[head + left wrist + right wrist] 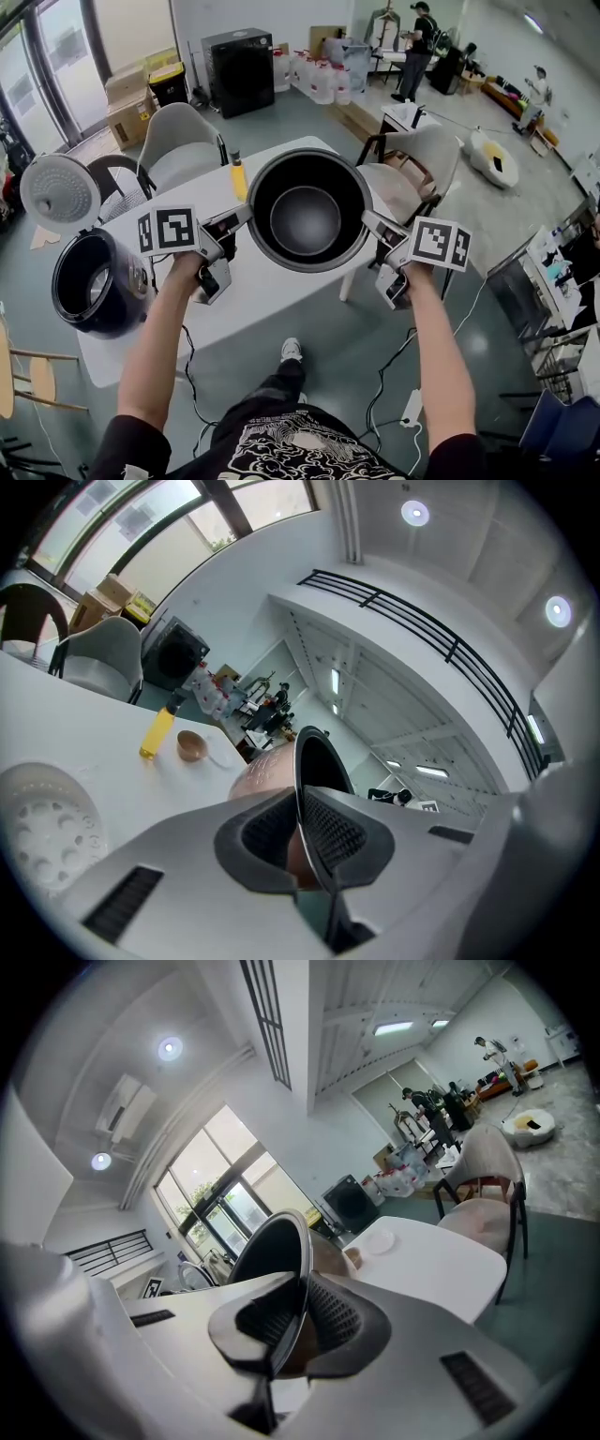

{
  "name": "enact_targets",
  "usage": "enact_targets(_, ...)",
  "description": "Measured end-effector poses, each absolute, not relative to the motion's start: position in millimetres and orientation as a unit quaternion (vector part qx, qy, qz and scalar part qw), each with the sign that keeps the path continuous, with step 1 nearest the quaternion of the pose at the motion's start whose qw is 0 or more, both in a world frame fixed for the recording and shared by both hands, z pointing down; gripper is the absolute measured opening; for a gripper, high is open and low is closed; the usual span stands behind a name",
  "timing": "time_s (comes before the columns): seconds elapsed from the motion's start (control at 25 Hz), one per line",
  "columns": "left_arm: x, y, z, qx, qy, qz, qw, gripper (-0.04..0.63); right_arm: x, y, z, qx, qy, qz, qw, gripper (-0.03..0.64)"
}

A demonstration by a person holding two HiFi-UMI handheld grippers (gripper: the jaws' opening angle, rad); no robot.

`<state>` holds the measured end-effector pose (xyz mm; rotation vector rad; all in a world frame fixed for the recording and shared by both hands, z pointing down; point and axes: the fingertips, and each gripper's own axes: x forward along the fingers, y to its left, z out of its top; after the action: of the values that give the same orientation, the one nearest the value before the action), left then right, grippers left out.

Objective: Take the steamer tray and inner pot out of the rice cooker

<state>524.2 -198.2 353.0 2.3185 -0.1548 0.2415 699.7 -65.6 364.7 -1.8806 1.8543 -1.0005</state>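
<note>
The inner pot [307, 220], round with a dark inside, hangs above the white table [267, 300], gripped at opposite sides of its rim. My left gripper [246, 214] is shut on the left rim and my right gripper [367, 221] on the right rim. In the left gripper view the thin rim [319, 761] runs between the pads of the left gripper [302, 832]. The right gripper view shows the same: the pot [272, 1251] is pinched by the right gripper [298, 1321]. The black rice cooker [94, 281] stands open at the table's left end. A white perforated tray [37, 827] lies on the table.
The cooker's lid [58, 192] stands up behind its body. A yellow bottle [238, 178] and a brown cup [191, 745] sit at the table's far end. Chairs [183, 141] [427, 155] stand behind the table. Cables trail on the floor [394, 375].
</note>
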Motion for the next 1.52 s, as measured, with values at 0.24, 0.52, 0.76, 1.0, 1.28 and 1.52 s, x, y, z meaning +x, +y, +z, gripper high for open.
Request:
enact_targets(0.24, 588.7, -258.2, 412.5, 0.892, -0.073, 0.120, 0.429, 0.037, 764.3, -125.6, 421.6, -0.653, 0.626, -0.400, 0.146, 0.049)
enact_targets(0.52, 634.8, -292.1, 475.2, 0.865, -0.082, 0.163, 0.467, 0.037, 812.8, -162.2, 480.9, -0.648, 0.599, -0.452, 0.129, 0.049)
enact_targets(0.76, 676.5, -332.2, 501.1, 0.848, -0.088, 0.187, 0.489, 0.037, 854.2, -202.3, 508.6, -0.641, 0.580, -0.488, 0.121, 0.049)
enact_targets(1.0, 695.3, -357.3, 523.9, 0.831, -0.097, 0.207, 0.507, 0.038, 875.9, -231.4, 529.2, -0.638, 0.566, -0.511, 0.106, 0.051)
enact_targets(1.28, 711.4, -370.0, 544.1, 0.821, -0.100, 0.220, 0.517, 0.041, 894.5, -248.0, 547.8, -0.636, 0.562, -0.522, 0.089, 0.052)
enact_targets(1.52, 727.7, -375.7, 550.2, 0.820, -0.098, 0.215, 0.522, 0.044, 911.2, -255.6, 556.9, -0.624, 0.569, -0.528, 0.089, 0.056)
